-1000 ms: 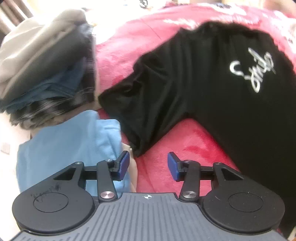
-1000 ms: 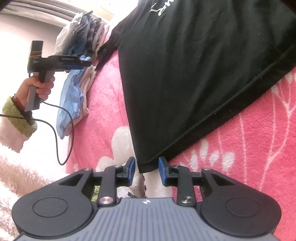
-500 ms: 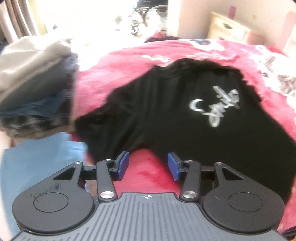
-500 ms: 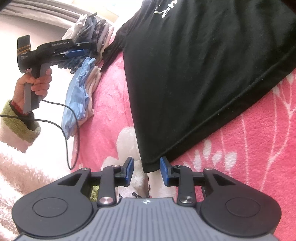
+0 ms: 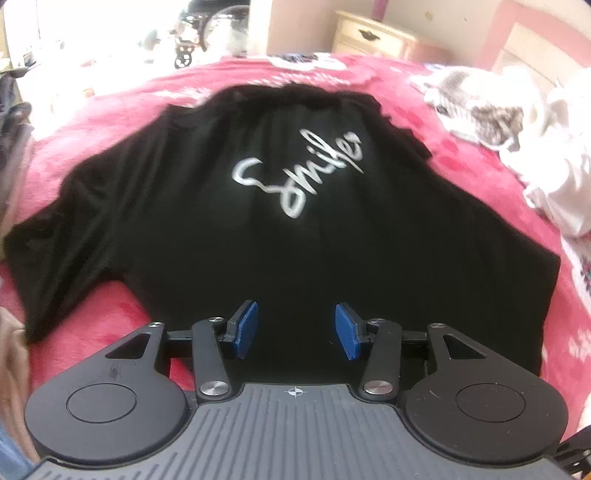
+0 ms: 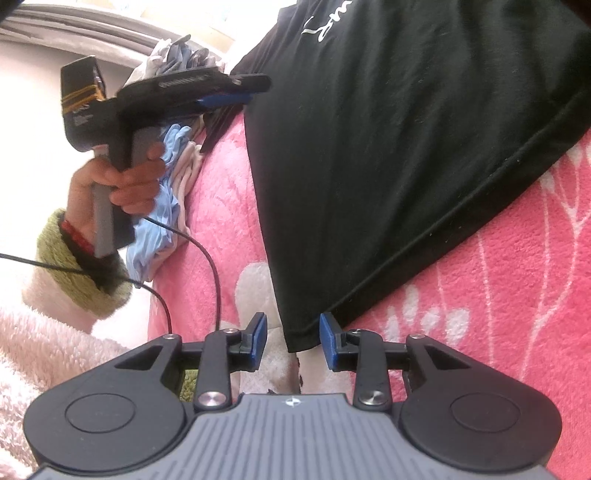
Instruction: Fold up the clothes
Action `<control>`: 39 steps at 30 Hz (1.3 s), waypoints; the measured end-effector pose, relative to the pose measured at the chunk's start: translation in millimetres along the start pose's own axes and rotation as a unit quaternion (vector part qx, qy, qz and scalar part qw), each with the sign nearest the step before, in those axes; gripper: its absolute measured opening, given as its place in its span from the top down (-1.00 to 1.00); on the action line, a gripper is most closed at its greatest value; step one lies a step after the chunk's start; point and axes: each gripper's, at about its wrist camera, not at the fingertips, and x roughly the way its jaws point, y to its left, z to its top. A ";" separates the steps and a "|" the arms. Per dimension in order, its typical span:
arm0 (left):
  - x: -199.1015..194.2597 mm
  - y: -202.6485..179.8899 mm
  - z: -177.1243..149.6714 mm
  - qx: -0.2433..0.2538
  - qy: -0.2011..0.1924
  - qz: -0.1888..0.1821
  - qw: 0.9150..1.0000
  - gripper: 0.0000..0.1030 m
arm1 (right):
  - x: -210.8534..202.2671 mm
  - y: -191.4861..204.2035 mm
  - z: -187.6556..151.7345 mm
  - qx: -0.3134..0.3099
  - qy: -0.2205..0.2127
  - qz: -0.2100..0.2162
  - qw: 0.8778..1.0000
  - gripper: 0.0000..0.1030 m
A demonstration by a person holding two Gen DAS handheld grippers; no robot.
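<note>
Left gripper [image 5: 294,329] swung right, now over one black T-shirt [image 5: 229,236]; right gripper [image 6: 291,341] straddles its hem corner; both jaws open.

A home bedroom: a bed under a pink floral fleece blanket [image 6: 498,280], a cream dresser [image 5: 373,35] against the wall, stacked clothes [image 6: 173,184] alongside.

black t-shirt [image 5: 207,229] with white "smile" script lies spread flat, unfolded, on the pink blanket [image 6: 517,295]

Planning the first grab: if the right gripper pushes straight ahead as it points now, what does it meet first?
Probably the bottom corner of the black T-shirt, lying between the open right gripper on the pink blanket; height above it is unclear.
</note>
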 end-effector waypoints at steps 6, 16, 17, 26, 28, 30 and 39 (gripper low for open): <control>11.3 -10.3 -12.4 0.012 0.011 0.000 1.000 0.10 | -6.2 -3.3 -0.5 0.003 -0.007 0.001 1.000 0.33; 17.7 -9.2 -22.5 0.014 0.019 0.004 1.000 0.10 | -10.6 -4.9 -2.3 0.005 -0.009 0.002 1.000 0.33; 17.8 -9.6 -23.0 0.016 0.018 0.005 1.000 0.10 | -10.2 -4.4 -2.8 0.006 -0.010 0.001 1.000 0.33; 19.5 -12.5 -25.3 0.022 0.016 0.009 1.000 0.09 | -12.7 -0.8 -0.9 0.008 -0.012 -0.001 1.000 0.33; 19.8 -12.2 -25.5 0.022 0.016 0.009 1.000 0.09 | -14.3 0.0 -0.3 0.009 -0.013 -0.002 1.000 0.33; 20.1 -12.0 -25.7 0.021 0.015 0.008 1.000 0.09 | -16.0 -0.9 0.0 0.011 -0.015 -0.002 1.000 0.33; 17.7 -9.7 -25.6 0.018 0.014 0.006 1.000 0.08 | -30.0 -7.6 3.3 0.031 -0.043 -0.001 0.999 0.33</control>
